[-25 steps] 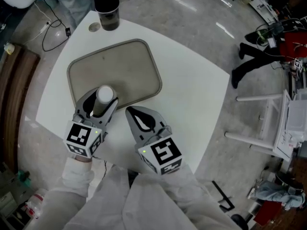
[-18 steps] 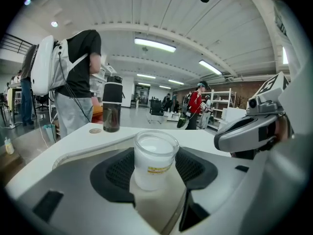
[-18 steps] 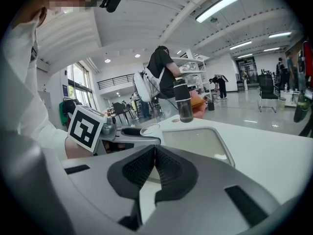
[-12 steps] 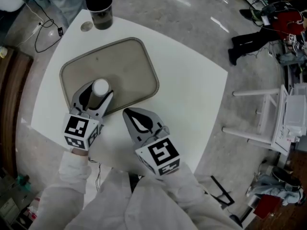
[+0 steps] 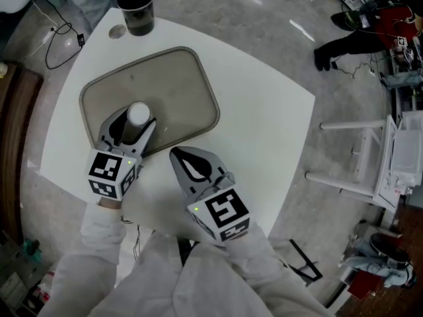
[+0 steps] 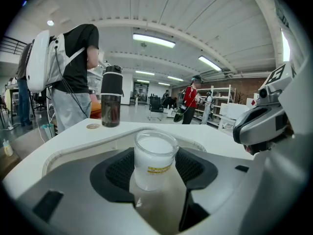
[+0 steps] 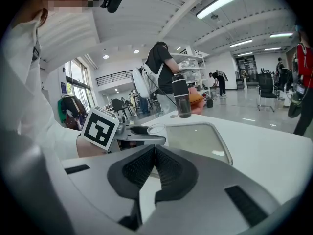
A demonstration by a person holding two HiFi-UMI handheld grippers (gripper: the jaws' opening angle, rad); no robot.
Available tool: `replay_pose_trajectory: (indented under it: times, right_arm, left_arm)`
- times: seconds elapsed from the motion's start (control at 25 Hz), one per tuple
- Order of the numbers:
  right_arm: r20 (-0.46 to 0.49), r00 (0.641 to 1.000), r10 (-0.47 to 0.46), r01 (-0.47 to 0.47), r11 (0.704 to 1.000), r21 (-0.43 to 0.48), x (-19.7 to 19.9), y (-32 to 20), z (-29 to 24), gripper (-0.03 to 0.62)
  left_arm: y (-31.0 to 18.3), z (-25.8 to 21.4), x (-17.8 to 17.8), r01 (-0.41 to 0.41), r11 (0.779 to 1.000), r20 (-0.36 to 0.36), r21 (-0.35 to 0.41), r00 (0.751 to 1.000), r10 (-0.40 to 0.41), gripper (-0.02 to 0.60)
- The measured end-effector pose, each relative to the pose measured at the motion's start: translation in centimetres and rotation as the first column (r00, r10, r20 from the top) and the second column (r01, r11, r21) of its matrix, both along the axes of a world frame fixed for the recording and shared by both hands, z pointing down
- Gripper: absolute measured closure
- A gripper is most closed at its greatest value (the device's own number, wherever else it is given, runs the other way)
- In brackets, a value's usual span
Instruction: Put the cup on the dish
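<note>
A small white cup [image 5: 138,113] stands upright between the pads of my left gripper [image 5: 135,121], which is shut on it. The cup sits over the near part of the beige tray-like dish [image 5: 178,84]; whether it touches the dish I cannot tell. In the left gripper view the cup [image 6: 154,158] fills the gap of the left gripper [image 6: 154,166], with the dish rim [image 6: 93,142] just beyond. My right gripper [image 5: 180,154] rests shut and empty on the white table, near the dish's front edge. From the right gripper [image 7: 155,152] I see the cup [image 7: 156,129] and the dish [image 7: 195,136].
A dark bottle [image 5: 135,5] stands at the table's far corner beside a small round disc [image 5: 117,32]. The white table [image 5: 264,131] ends in open floor on all sides. A white frame [image 5: 377,170] stands to the right. A person [image 6: 68,72] stands beyond the table.
My left gripper has carried the cup a little farther in over the dish's near edge. The right gripper has stayed where it was.
</note>
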State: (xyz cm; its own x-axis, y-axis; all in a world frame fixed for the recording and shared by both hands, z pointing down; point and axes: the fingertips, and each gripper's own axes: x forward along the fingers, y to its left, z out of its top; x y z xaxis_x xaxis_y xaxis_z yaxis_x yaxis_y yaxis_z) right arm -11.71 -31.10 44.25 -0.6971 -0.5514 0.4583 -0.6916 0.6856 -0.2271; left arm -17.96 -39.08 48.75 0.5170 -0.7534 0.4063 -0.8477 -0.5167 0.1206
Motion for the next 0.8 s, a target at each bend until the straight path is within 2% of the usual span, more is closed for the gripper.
replay_pose_trajectory:
  times: [0.24,0.8]
  right_arm:
    - [-0.011,1.000,0.017,-0.017,0.999,0.027,0.18,-0.19,0.07,0.582]
    - [-0.026,0.999,0.023,-0.023,1.000,0.011,0.69,0.24,0.84,0.582]
  left_arm:
    - [-0.04,0.75,-0.24,0.004,1.000,-0.001,-0.007,1.000,-0.004,0.330]
    - [-0.01,0.64,-0.10,0.036,0.999,-0.042,0.032,0.999,-0.034,0.330]
